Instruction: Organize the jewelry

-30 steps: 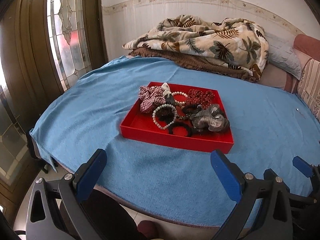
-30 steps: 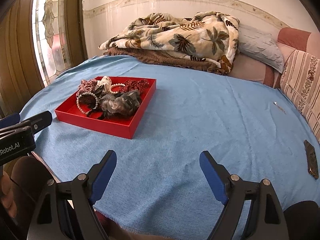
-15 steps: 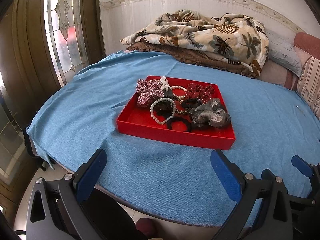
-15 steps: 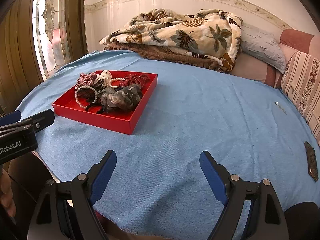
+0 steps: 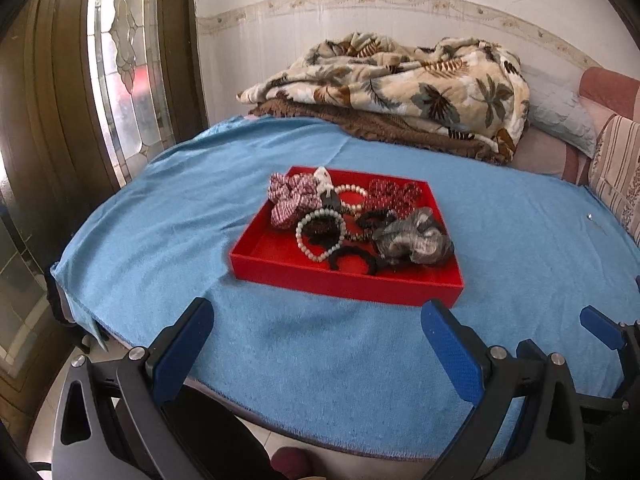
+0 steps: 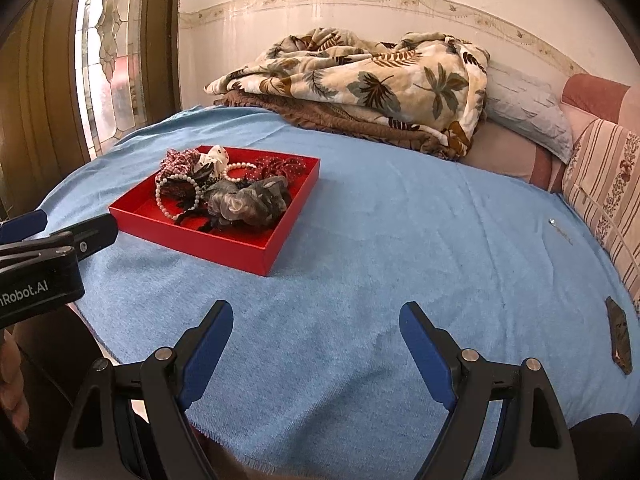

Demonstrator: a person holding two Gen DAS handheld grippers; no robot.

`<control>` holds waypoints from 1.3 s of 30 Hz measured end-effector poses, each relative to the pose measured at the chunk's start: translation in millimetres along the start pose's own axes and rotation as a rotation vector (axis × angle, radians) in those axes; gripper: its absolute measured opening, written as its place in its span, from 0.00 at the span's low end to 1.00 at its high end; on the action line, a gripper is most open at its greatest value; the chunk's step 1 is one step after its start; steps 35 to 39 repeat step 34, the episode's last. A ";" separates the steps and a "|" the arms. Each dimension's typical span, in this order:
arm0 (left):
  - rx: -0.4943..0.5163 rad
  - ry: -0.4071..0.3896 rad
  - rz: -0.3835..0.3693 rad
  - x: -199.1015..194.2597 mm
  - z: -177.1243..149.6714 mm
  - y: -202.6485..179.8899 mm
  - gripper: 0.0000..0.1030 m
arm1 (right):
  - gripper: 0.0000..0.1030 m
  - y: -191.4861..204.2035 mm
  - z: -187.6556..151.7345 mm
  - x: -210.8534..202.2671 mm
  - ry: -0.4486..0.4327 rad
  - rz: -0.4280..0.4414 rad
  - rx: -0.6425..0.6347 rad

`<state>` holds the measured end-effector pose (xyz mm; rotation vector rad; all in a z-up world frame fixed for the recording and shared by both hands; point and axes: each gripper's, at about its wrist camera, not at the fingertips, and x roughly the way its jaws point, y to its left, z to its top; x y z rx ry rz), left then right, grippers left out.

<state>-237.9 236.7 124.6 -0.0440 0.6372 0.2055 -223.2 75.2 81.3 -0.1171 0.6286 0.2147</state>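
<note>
left claw (image 5: 316, 332) apart, empty | right claw (image 6: 316, 330) apart, empty | tray (image 5: 344, 280) ahead of left claw | pearl bracelet (image 5: 320, 236): light, slippery, pinch the strand | scrunchie (image 5: 412, 240): soft, grab bulk

Your left hand-held gripper (image 5: 316, 322) is showing two blue textured finger pads (image 5: 450, 348) bolted onto black, triangular-cutout arms, with round silver screws (image 5: 497, 353) glinting at the joints. Your right hand-held gripper (image 6: 316, 324) is wearing the same blue pads (image 6: 426, 354) and black frame with silver screws (image 6: 468, 355). White lettering reading "nRobot.AI" (image 6: 24, 293) is showing on the left one's black body.
</note>
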 end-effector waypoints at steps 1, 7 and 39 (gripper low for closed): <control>-0.001 -0.014 0.001 -2.5 0.6 0.1 1.00 | 0.86 -0.3 0.0 -1.0 -0.006 -0.001 -0.001; -0.010 -0.075 -0.003 -15.8 5.0 0.0 1.00 | 0.87 -0.5 1.9 -7.5 -0.044 0.003 -0.006; 0.035 -0.145 0.113 -41.0 19.4 -10.5 1.00 | 0.91 -11.1 -0.4 -25.3 -0.130 0.033 -0.005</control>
